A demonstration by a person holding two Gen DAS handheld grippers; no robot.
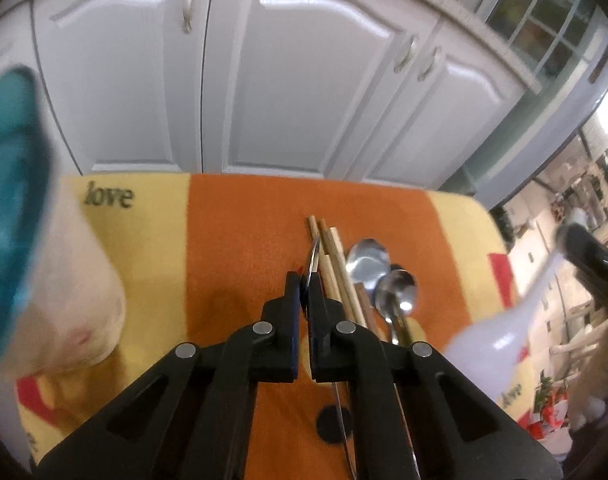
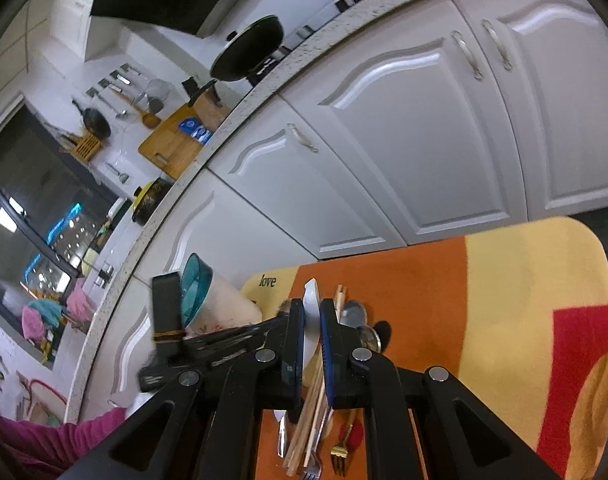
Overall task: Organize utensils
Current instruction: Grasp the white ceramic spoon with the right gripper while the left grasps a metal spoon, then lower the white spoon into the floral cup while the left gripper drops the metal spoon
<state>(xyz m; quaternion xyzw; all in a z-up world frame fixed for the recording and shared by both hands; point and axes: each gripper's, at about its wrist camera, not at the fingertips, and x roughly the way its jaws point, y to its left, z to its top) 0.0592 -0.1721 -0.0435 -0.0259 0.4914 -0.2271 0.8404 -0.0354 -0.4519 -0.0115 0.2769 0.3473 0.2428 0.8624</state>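
the left black two-finger gripper (image 1: 304, 292) is pointing steeply down over the orange and yellow striped cloth (image 1: 240, 240), its jaws pinching a thin metal utensil. the right black gripper (image 2: 313, 312) is clamping a white plastic spoon above that cloth. a magenta sleeve (image 2: 44, 436) is showing beside it.

Both wrist views downward, tablecloth (image 1: 240, 240) shared

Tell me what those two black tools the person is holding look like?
Each tool is matte black plastic: two angled arms with triangular cut-outs, joined by round silver rivets, ending in flat fingers with blue inner pads. The left tool and right tool look identical. A magenta sleeve shows at the right view's lower left.
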